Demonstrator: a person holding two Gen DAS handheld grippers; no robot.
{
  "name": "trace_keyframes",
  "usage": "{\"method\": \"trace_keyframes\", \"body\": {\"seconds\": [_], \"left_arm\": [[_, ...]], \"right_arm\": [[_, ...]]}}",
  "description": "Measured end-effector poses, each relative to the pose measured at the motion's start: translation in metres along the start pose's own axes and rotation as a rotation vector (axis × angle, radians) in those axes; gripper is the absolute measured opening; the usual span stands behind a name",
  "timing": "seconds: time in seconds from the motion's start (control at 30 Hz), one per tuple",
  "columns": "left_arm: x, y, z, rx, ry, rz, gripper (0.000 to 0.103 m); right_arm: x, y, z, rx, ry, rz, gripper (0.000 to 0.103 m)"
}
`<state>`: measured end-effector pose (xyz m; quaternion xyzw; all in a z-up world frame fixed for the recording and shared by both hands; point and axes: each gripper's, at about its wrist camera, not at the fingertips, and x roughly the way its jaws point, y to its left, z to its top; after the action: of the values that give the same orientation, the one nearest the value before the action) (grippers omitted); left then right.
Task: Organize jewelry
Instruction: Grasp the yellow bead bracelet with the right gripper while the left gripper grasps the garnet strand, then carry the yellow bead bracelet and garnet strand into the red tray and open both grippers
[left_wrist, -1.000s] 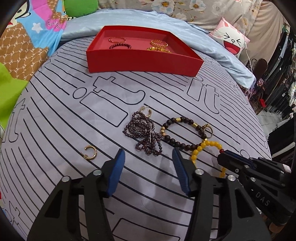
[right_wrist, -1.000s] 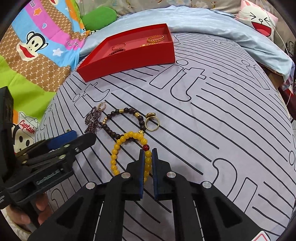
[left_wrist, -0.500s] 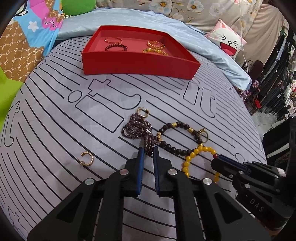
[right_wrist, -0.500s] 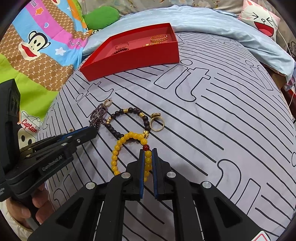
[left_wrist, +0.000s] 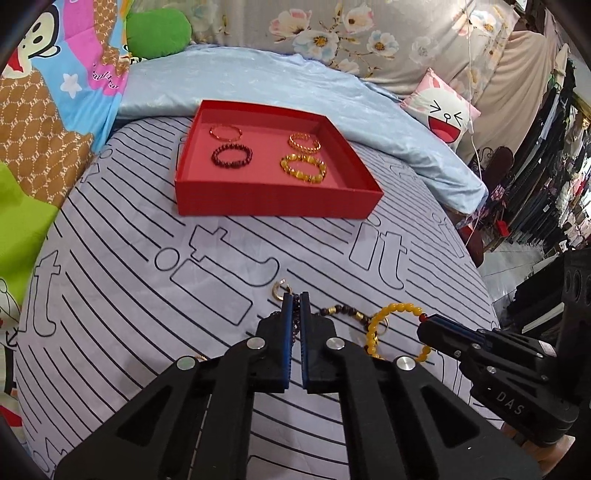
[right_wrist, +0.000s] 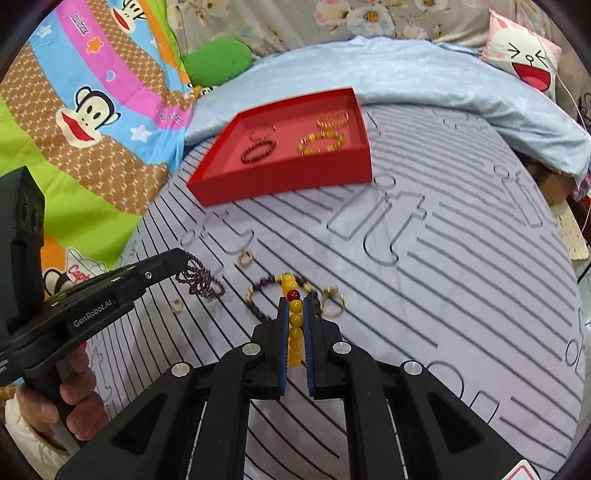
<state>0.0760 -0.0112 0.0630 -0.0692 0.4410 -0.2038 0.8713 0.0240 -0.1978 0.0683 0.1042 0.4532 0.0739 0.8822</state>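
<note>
My left gripper (left_wrist: 294, 297) is shut on the dark purple bead strand (right_wrist: 201, 277), which hangs from its tip above the striped sheet. My right gripper (right_wrist: 296, 302) is shut on the yellow bead bracelet (right_wrist: 294, 325), lifted off the sheet; it also shows in the left wrist view (left_wrist: 391, 314). A dark bracelet with gold beads (right_wrist: 258, 306), a gold ring (right_wrist: 332, 301) and two small gold ear hoops (right_wrist: 245, 256) (right_wrist: 176, 305) lie on the sheet. The red tray (left_wrist: 273, 201) ahead holds several bracelets.
The striped grey sheet (left_wrist: 110, 295) covers a rounded bed. A light blue blanket (left_wrist: 258, 85), a green cushion (left_wrist: 157, 31) and a cartoon pillow (left_wrist: 443, 110) lie behind the tray. The bed edge drops at the right.
My left gripper closed on the purple strand and lifted it. My right gripper lifted the yellow bracelet. Both moved up and towards the tray.
</note>
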Motion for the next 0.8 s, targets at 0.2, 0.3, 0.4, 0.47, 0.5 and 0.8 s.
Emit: {"method": "trace_keyframes", "body": {"seconds": [0.2,0.3,0.4,0.47,0.5,0.8], "left_arm": [[-0.005,0.003,0.022,-0.001,-0.019,-0.014,0.003],[-0.010,0.003,0.037,0.010,-0.043,-0.018,0.003],[-0.012,0.004,0.056,0.012,-0.068,-0.027,0.003],[-0.011,0.007,0.072,0.015,-0.081,-0.030,0.003],[-0.010,0.008,0.079,0.016,-0.087,-0.030,0.003],[0.025,0.026,0.142,-0.028,-0.090,-0.038,0.003]], "right_arm": [[-0.005,0.004,0.022,-0.004,-0.030,0.033,0.007],[-0.008,0.007,0.042,-0.015,-0.066,0.044,0.007],[-0.007,0.010,0.063,-0.029,-0.096,0.041,0.007],[-0.005,0.011,0.083,-0.040,-0.122,0.034,0.007],[-0.004,0.012,0.090,-0.044,-0.131,0.032,0.007],[0.042,0.011,0.156,-0.013,-0.147,0.057,0.007]]}}
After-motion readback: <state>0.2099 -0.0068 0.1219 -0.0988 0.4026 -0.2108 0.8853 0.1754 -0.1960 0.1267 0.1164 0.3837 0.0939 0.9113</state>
